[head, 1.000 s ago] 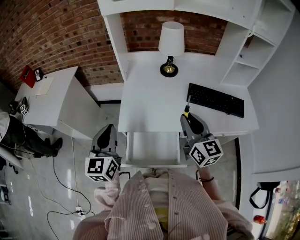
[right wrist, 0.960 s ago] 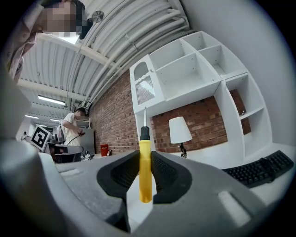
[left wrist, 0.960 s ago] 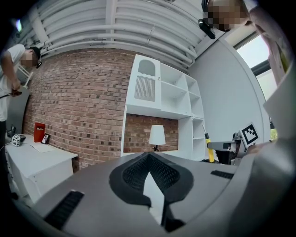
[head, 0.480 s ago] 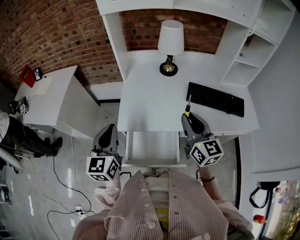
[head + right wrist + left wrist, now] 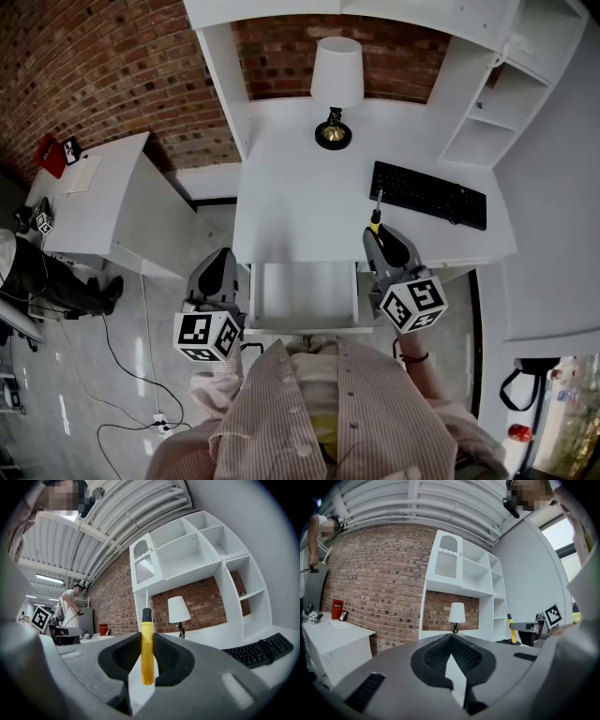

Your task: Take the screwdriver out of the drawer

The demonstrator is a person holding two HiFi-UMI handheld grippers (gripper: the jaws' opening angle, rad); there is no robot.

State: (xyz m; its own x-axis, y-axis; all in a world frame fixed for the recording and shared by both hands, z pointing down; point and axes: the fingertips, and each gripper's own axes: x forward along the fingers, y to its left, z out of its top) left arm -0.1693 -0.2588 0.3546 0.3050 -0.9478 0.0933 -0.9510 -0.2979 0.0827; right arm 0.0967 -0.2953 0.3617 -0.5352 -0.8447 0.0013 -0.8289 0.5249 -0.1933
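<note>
Over desk (image 5: 300,202) front edge: right gripper (image 5: 376,232) level, clamping screwdriver (image 5: 374,218) upright.

Head view: worn on the head, overhead, facing steeply down on white desk (image 5: 300,197), open drawer (image 5: 305,292), left gripper (image 5: 221,253) and right gripper (image 5: 375,234); widest and farthest of the three. Left gripper view: riding on that gripper, close behind its jaws, facing level toward brick wall (image 5: 112,84) and lamp (image 5: 337,75). Right gripper view: same mounting, level, toward lamp and keyboard (image 5: 429,197). Shared by all three: lamp, brick wall, shelf unit (image 5: 506,103).
</note>
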